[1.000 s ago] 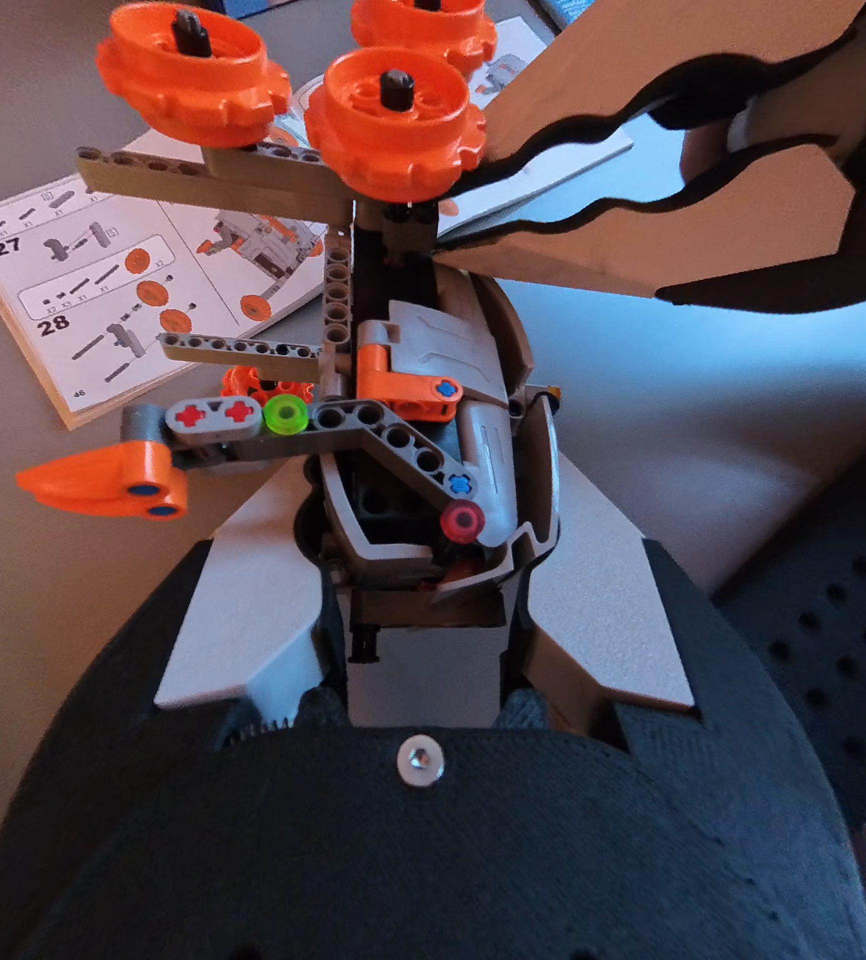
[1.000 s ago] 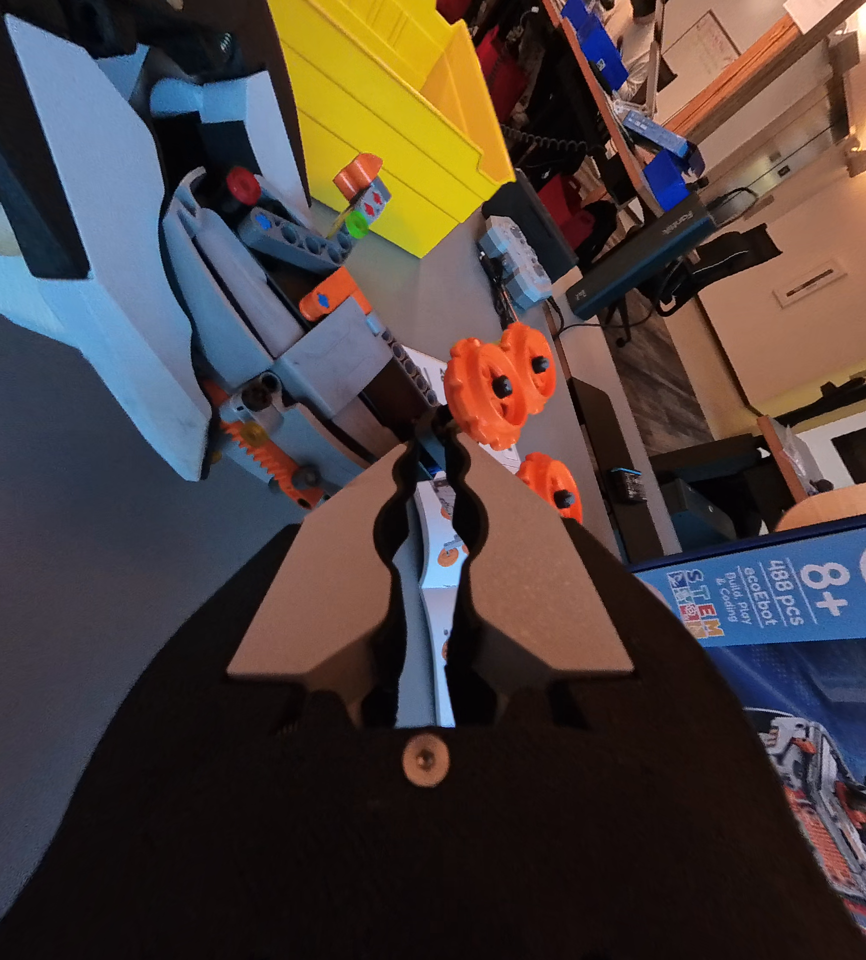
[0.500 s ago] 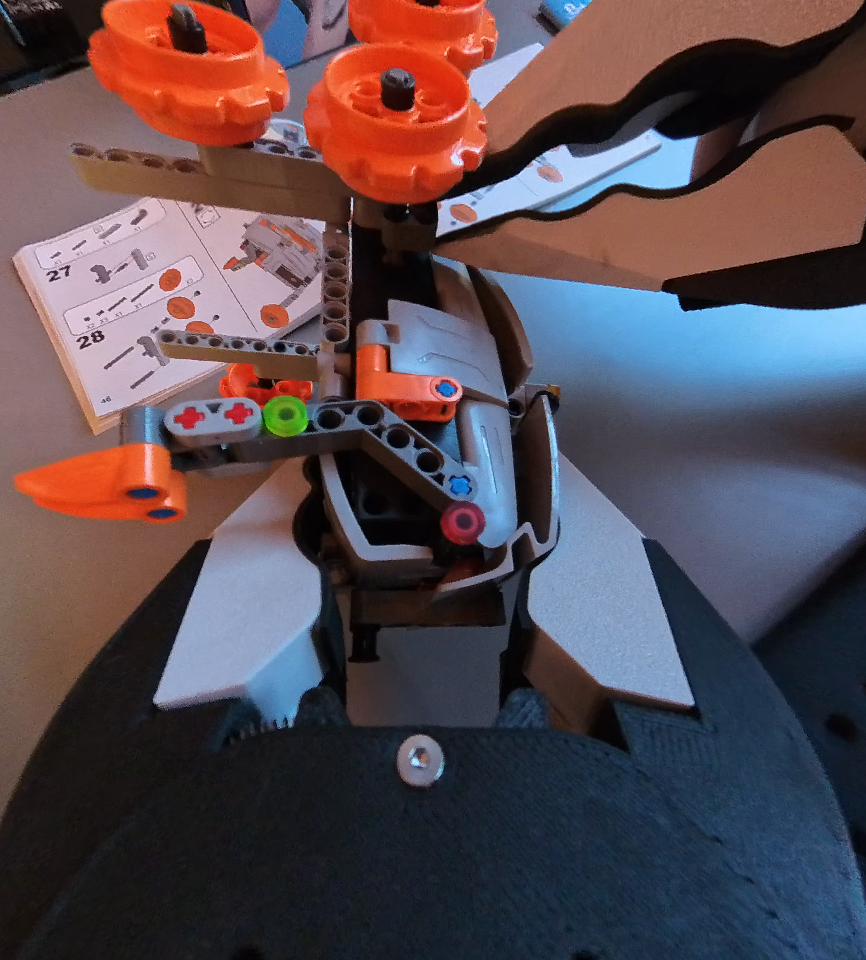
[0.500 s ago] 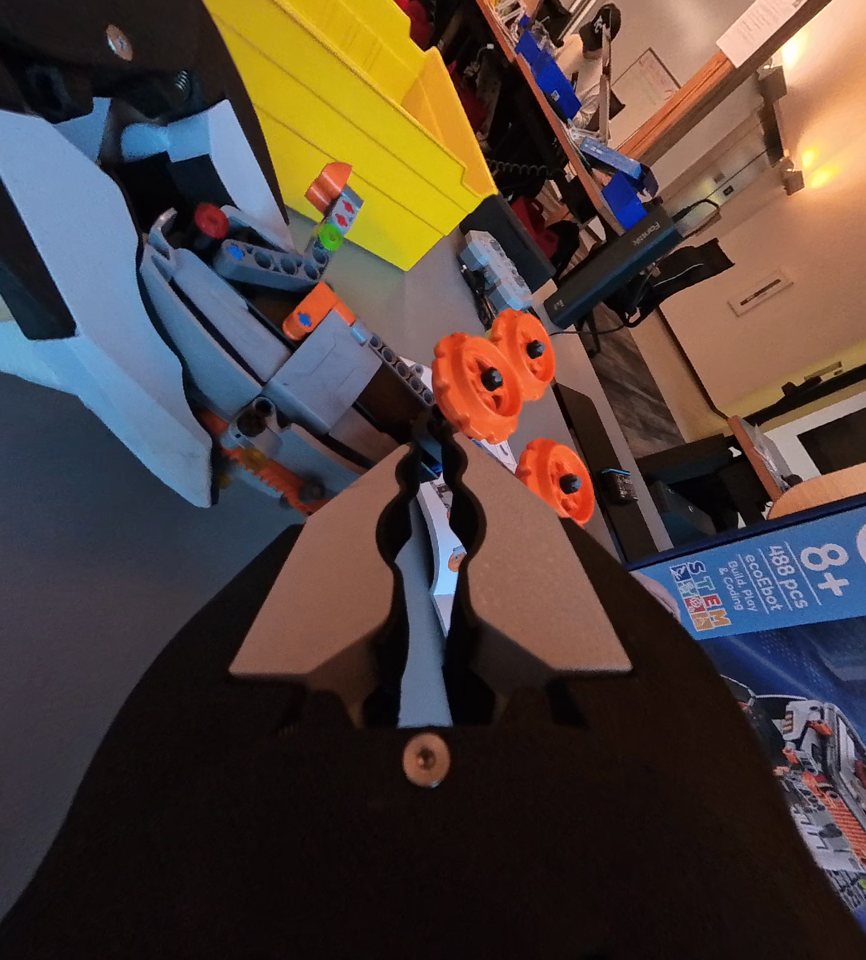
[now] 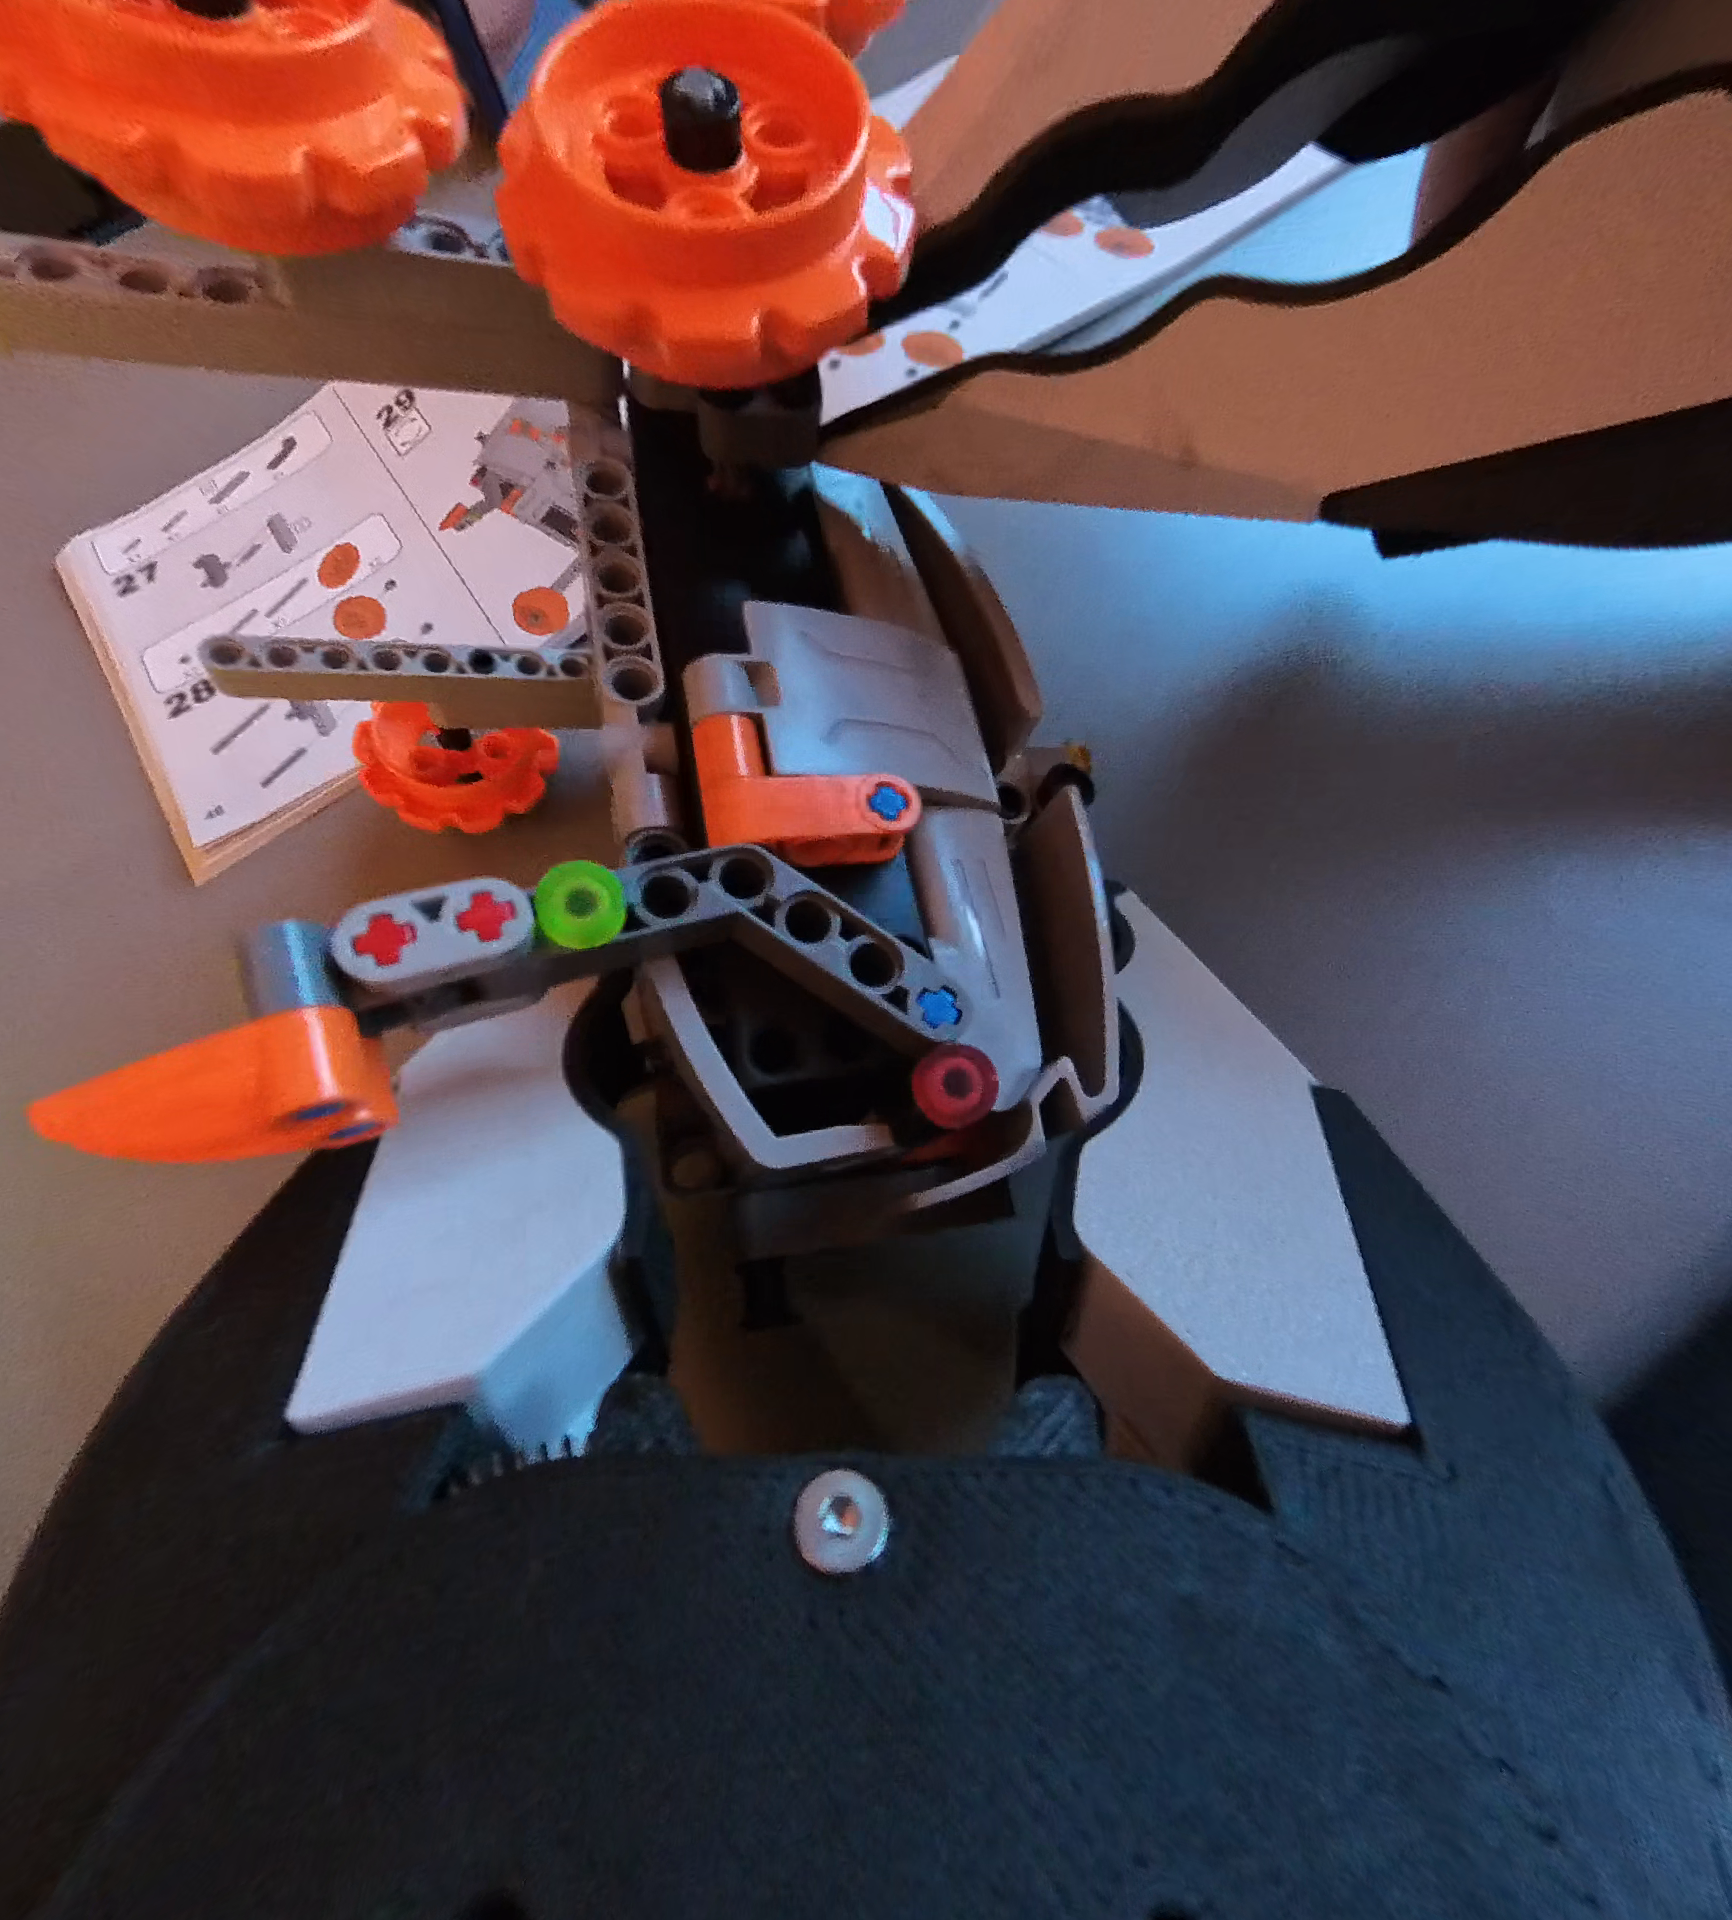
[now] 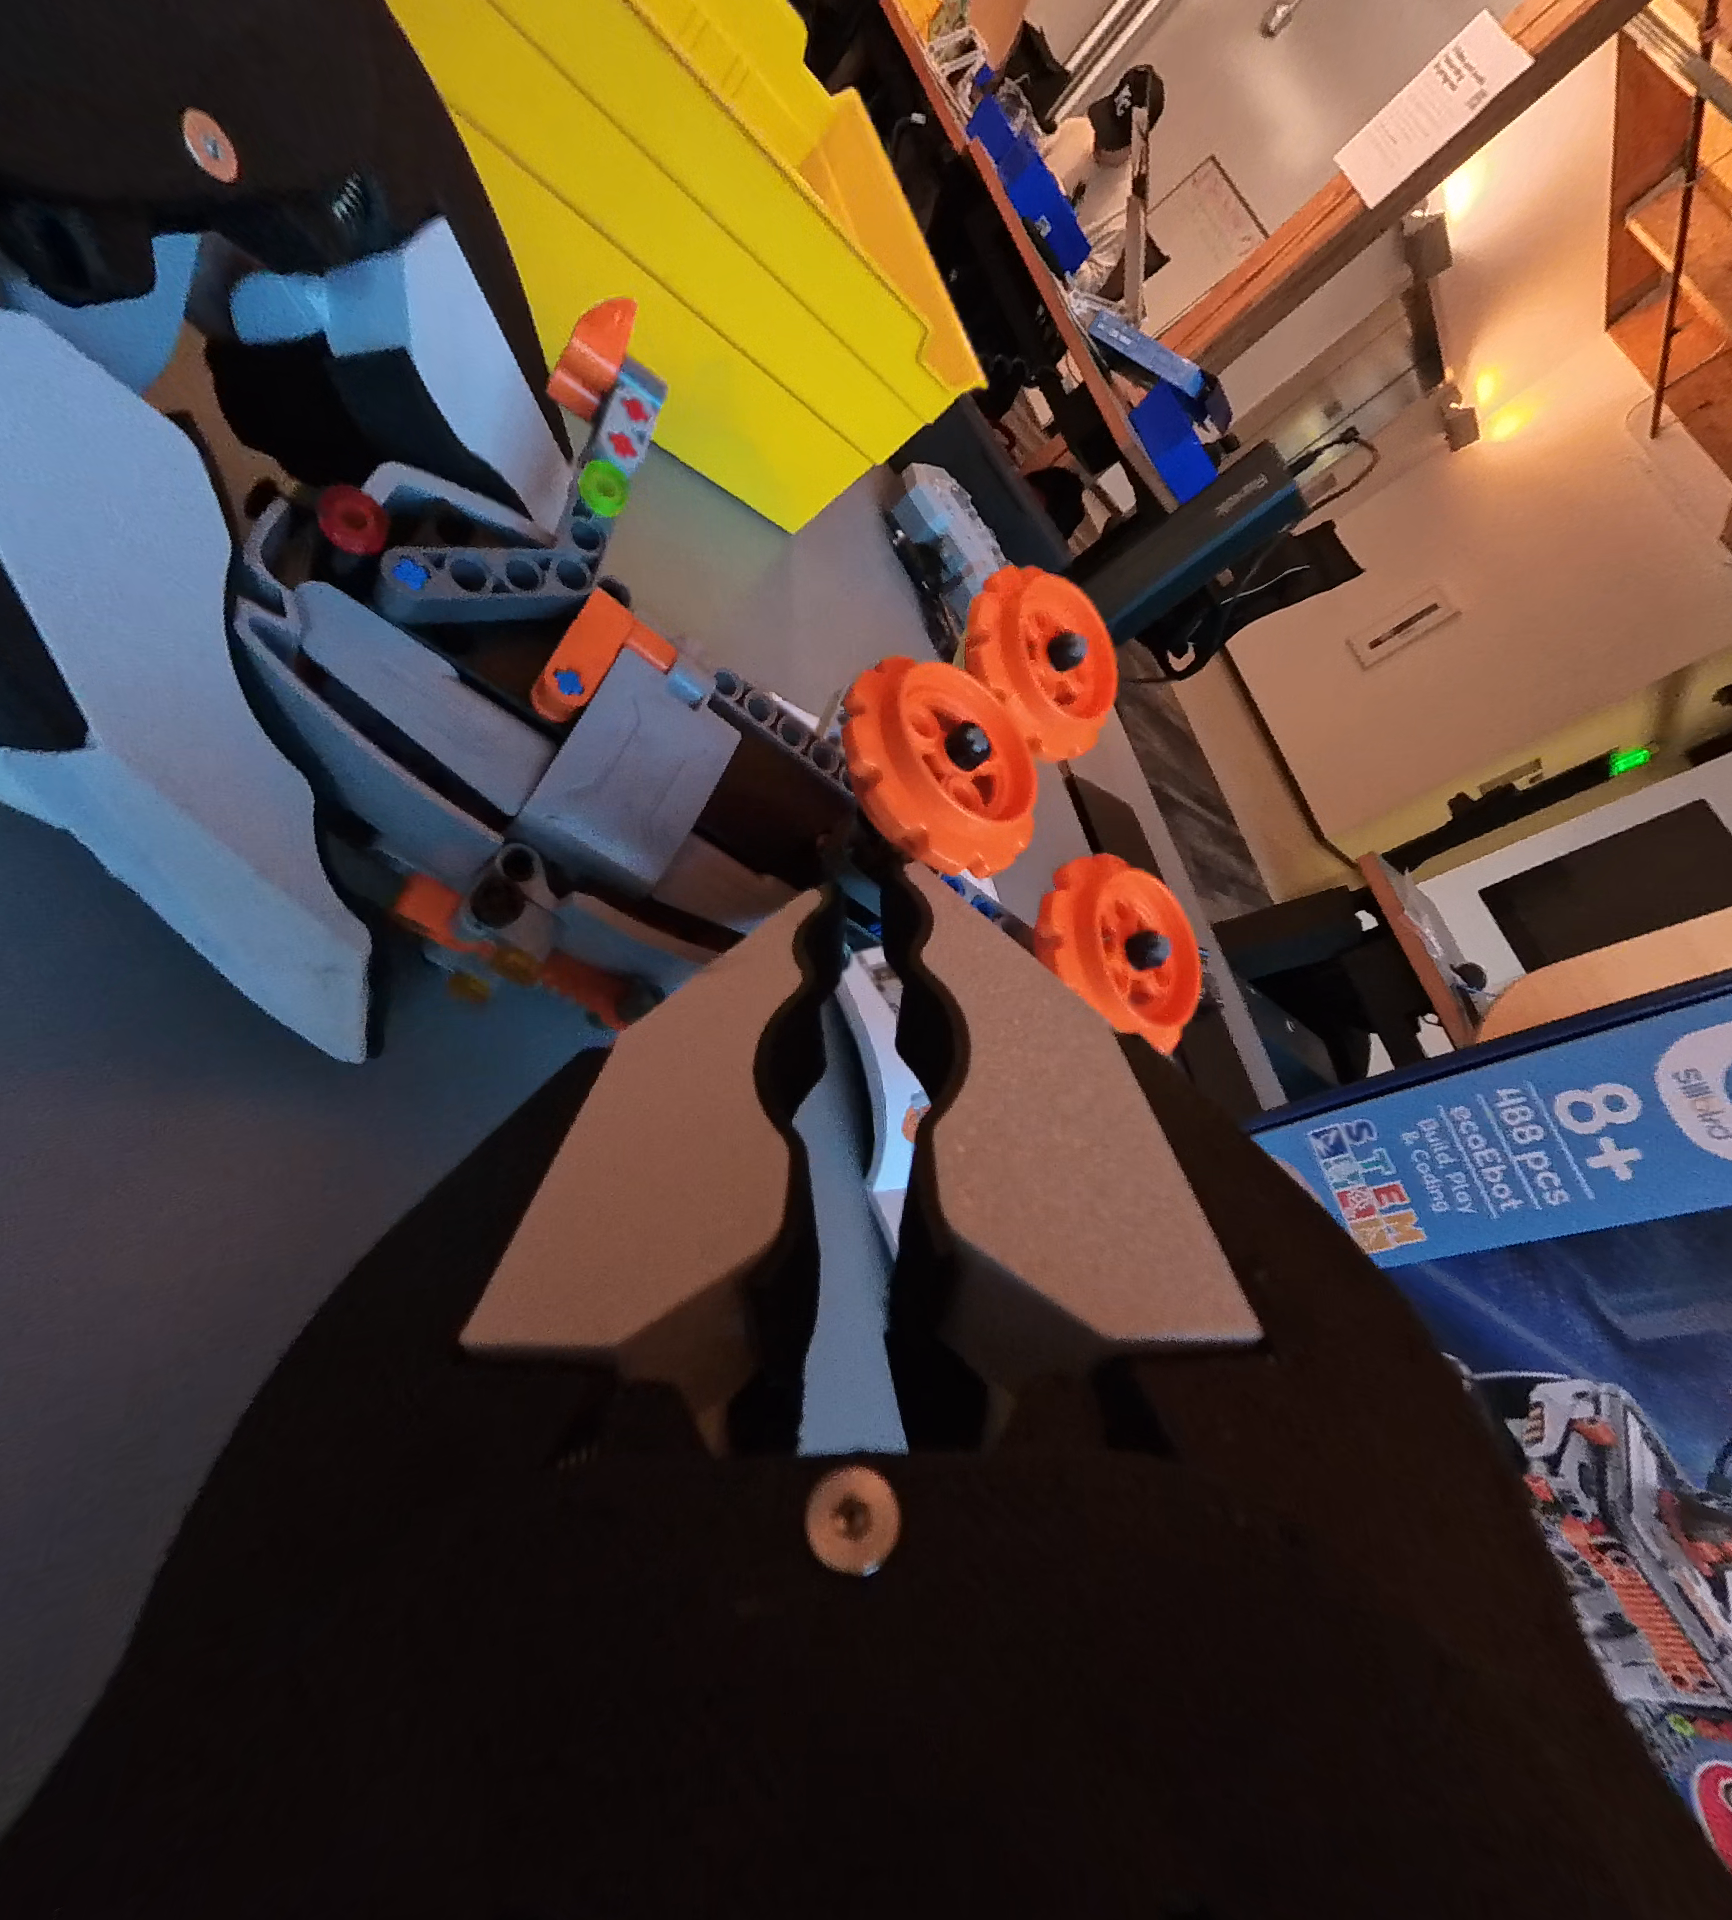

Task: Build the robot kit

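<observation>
Brick-built model (image 5: 841,883), grey and orange with beams and panels, sits clamped at its near end between the pale fingers of the left gripper (image 5: 841,1174), which pinch its body from both sides. Its long axis runs straight forward out of that claw, away from the camera, and the far end carries three orange wheels (image 5: 696,187) on black axles. A bent grey beam with a green stud (image 5: 579,902) and an orange claw-shaped piece (image 5: 218,1091) sticks out to the claw's left.

At the far end, the right gripper (image 6: 857,904) comes in from the left claw's forward right. Its brown fingers are drawn close, with a narrow gap along their wavy edges, and the tips sit at a dark part just under the nearest wheel. Whether they actually grip that part I cannot tell.

Beyond the right claw lie a blue box (image 6: 1568,1143), yellow bins (image 6: 737,260) and, under the model, an open instruction booklet (image 5: 322,582) on the grey table (image 5: 1464,831).

Risk, as I judge it: the model is held only at one end, so a sideways push or twist from the right claw could lever it in the left fingers, or pop a wheel or beam off its pins. The side arm also looks easy to snag.
</observation>
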`<state>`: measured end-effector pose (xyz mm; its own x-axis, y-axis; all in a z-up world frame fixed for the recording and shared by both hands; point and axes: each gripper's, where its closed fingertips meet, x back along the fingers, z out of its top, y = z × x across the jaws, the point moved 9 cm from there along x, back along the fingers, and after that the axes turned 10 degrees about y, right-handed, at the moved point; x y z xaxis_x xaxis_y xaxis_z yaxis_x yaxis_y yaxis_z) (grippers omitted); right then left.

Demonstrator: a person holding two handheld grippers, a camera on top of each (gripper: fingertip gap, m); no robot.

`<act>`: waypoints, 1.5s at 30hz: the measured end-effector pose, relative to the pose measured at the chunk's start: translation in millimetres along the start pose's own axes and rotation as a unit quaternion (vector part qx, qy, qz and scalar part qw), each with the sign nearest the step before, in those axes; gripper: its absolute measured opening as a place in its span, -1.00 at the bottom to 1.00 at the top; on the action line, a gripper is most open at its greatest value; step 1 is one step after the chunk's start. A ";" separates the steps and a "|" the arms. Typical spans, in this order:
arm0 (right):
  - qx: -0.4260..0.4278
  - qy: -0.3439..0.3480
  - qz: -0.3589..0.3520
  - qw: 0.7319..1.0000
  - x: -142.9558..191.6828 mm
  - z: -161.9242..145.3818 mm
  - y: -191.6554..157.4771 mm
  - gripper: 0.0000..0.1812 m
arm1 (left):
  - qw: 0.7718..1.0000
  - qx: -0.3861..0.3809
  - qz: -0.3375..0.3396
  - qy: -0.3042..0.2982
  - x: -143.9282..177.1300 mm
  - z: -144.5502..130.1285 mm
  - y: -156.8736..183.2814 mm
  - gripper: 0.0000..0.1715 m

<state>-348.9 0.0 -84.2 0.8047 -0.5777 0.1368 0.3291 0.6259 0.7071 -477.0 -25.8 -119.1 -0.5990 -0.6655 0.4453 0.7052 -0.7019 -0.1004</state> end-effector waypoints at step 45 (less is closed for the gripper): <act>0.037 0.032 0.020 0.999 0.2 -11.1 5.6 -0.90 | 0.999 0.031 -0.014 0.019 0.5 3.0 -5.1 0.07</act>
<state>-341.4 9.2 -88.0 0.8475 -0.5162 0.1233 0.2600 0.6064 0.7515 -479.8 -21.7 -115.7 -0.6321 -0.6557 0.4129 0.7096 -0.7039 -0.0316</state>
